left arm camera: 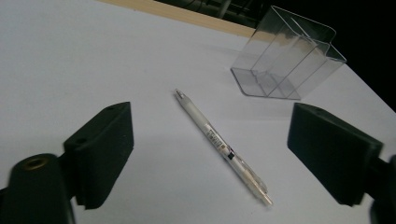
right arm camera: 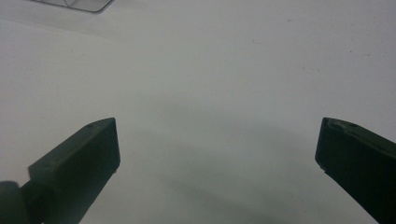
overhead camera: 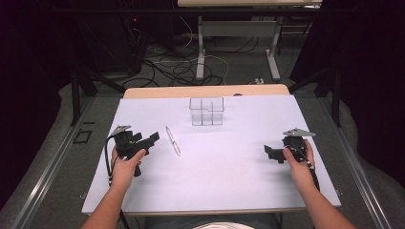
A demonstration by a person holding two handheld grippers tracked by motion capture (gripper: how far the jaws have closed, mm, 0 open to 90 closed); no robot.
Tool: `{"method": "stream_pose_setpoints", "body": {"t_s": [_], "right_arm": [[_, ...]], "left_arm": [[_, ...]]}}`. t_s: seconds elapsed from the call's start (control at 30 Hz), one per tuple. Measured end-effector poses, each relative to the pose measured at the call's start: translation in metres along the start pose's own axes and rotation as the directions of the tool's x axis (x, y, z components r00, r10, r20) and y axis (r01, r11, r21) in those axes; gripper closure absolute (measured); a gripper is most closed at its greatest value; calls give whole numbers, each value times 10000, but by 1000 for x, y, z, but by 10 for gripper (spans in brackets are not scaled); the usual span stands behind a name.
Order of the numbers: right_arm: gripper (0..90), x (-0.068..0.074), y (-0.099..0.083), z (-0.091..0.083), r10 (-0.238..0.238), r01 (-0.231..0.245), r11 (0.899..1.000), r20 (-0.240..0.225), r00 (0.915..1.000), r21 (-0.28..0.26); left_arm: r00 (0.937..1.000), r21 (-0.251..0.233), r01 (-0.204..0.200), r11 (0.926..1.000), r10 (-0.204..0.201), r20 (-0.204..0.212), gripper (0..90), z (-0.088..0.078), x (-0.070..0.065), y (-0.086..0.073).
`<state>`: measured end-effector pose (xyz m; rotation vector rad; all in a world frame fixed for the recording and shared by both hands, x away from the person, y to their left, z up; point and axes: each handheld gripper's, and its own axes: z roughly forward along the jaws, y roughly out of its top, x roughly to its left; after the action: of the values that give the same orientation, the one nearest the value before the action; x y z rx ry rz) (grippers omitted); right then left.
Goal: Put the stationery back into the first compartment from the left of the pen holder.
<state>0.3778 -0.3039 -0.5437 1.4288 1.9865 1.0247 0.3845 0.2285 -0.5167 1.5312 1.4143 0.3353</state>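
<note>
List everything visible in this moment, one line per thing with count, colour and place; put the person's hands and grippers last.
pen: one, clear white with a dark band, lying flat on the sheet in front of the left gripper, untouched.
organiser: one, clear plastic with compartments, standing at the far middle of the sheet, nothing seen inside.
sheet: one, white, covering the tabletop.
table: one, light wood, its edge showing beyond the sheet.
second table: one, pale legs, on the floor behind.
cables: several, black and white, on the floor behind.
left gripper: one, black, left of the pen, jaws open.
right gripper: one, black, right side of the sheet, jaws open.
</note>
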Motion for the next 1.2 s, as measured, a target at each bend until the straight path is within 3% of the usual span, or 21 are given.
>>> {"method": "stream_pose_setpoints", "body": {"t_s": [0.23,0.3,0.37,0.43,0.57,0.7,0.83,0.97,1.1,1.17,1.2], "right_arm": [[0,0,-2,1,45,-45,10000,-96,9999,86],[0,1,-2,0,71,-70,9999,-142,9999,74],[0,2,-2,0,43,-42,10000,-188,9998,49],[0,3,-2,0,87,-86,10000,-253,9996,37],[0,4,-2,1,116,-113,9999,-353,9993,84],[0,4,-2,2,151,-147,9999,-449,9989,85],[0,4,-3,2,178,-175,9998,-491,9986,71],[6,4,-4,2,243,-237,9996,-564,9981,118],[12,3,-4,2,233,-226,9997,-600,9979,118],[13,3,-4,2,247,-240,9997,-607,9979,109],[14,3,-5,2,238,-232,9997,-611,9979,105]], "left_arm": [[9997,282,247,9993,-246,-59,200,8,-4,7],[9985,398,546,9977,-544,-64,231,9,-6,11],[9961,451,879,9951,-879,-20,316,12,-8,15],[9935,550,1131,9921,-1138,93,332,15,-9,18],[9911,931,1310,9870,-1325,110,372,24,-13,24],[9886,1613,1503,9754,-1496,-168,418,32,-18,28],[9860,1688,1665,9715,-1650,-231,439,38,-23,34],[9791,2322,2023,9514,-2020,-253,439,44,-27,40],[9764,2740,2153,9373,-2116,-433,439,50,-29,44],[9712,2886,2368,9277,-2338,-454,439,53,-30,45],[9686,2806,2477,9273,-2433,-507,439,55,-30,45]]}}
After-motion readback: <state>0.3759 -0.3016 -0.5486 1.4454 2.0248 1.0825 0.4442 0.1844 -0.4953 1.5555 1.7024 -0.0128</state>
